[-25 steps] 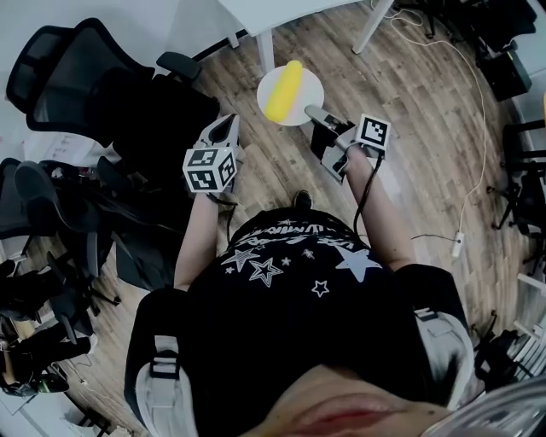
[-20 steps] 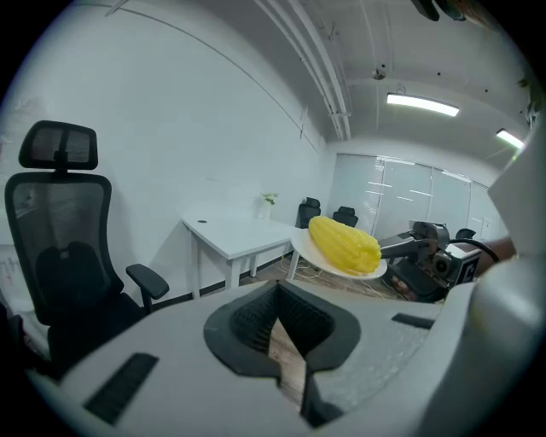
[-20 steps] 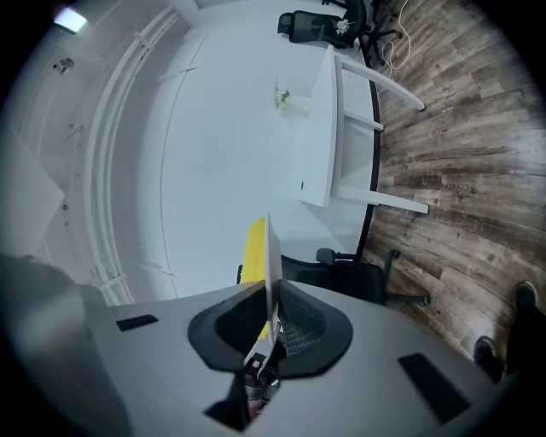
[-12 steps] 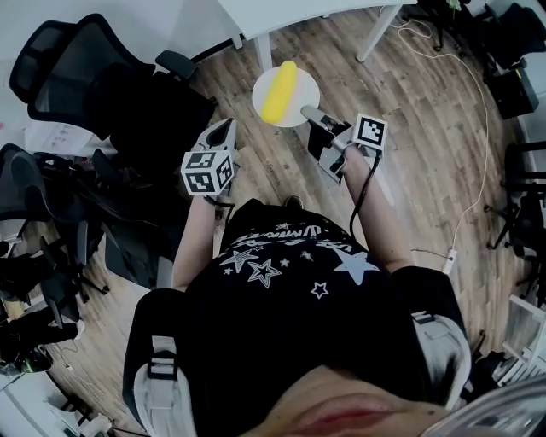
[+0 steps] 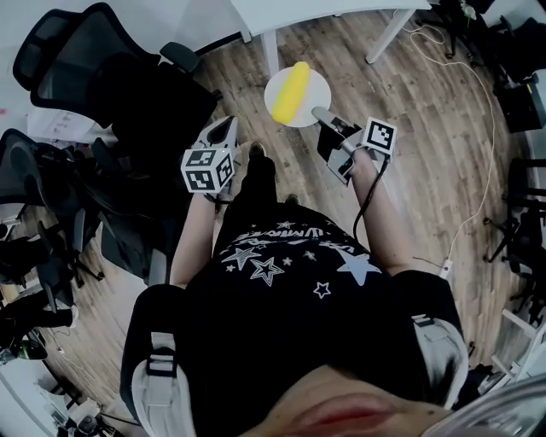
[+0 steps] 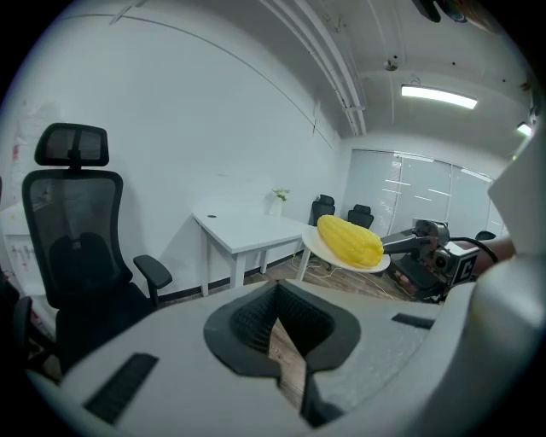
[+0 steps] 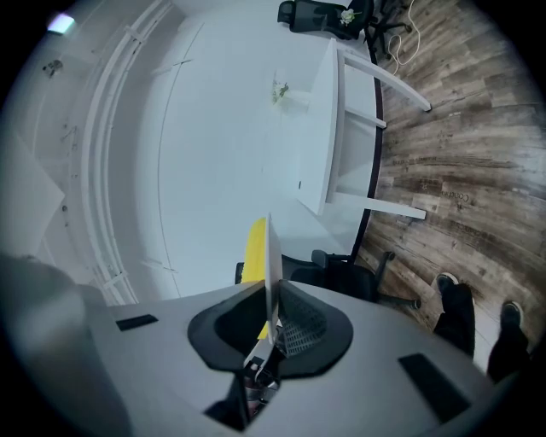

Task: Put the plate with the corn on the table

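Evidently the job is half done, with the lift made and the set-down not yet. Nearest the body, the left gripper (image 5: 223,130) tilts downward, jaws together on nothing. Just ahead, the right gripper (image 5: 322,113), held level, pinches the rim of the plate (image 5: 314,92). The corn (image 5: 290,92) lies on it, airborne above the floor (image 5: 426,128). Beyond stands the table (image 5: 324,10).

An office — black mesh office chairs (image 5: 102,77) crowd the left of the head view, and a white table (image 5: 316,13) stands at its top edge on a wood-plank floor (image 5: 435,196). In the left gripper view a ceiling strip light (image 6: 439,96) glows at upper right — further chairs (image 6: 324,207) wait below it.
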`<action>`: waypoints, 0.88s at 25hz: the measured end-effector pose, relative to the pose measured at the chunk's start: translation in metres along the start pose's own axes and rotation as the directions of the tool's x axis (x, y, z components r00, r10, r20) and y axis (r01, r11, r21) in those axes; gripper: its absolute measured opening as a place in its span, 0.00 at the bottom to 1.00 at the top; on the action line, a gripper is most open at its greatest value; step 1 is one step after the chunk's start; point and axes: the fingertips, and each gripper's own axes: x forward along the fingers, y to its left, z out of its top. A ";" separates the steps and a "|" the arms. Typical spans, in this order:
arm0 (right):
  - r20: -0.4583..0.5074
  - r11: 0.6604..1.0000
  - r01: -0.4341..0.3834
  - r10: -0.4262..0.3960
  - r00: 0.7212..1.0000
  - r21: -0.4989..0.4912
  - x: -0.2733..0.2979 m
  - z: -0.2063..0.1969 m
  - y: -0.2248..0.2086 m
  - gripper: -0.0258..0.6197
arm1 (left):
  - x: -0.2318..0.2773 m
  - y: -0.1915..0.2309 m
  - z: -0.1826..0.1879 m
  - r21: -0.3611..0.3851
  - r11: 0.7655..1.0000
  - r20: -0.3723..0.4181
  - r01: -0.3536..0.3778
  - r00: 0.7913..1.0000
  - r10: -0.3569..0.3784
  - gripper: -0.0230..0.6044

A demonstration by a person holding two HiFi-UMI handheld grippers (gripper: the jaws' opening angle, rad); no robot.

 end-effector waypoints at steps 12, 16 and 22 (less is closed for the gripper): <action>0.038 0.999 0.036 -0.036 0.999 -0.016 0.057 0.071 -0.017 0.09 | 0.095 0.052 0.034 0.004 0.999 -0.018 0.053 0.998 -0.053 0.04; 0.059 1.000 0.020 -0.019 0.998 -0.019 0.098 0.117 -0.014 0.09 | 0.142 0.087 0.067 0.005 0.998 -0.012 0.060 0.998 -0.060 0.04; 0.067 0.999 0.036 -0.035 0.997 -0.018 0.173 0.164 -0.012 0.09 | 0.197 0.144 0.106 0.006 0.997 -0.020 0.079 0.997 -0.078 0.04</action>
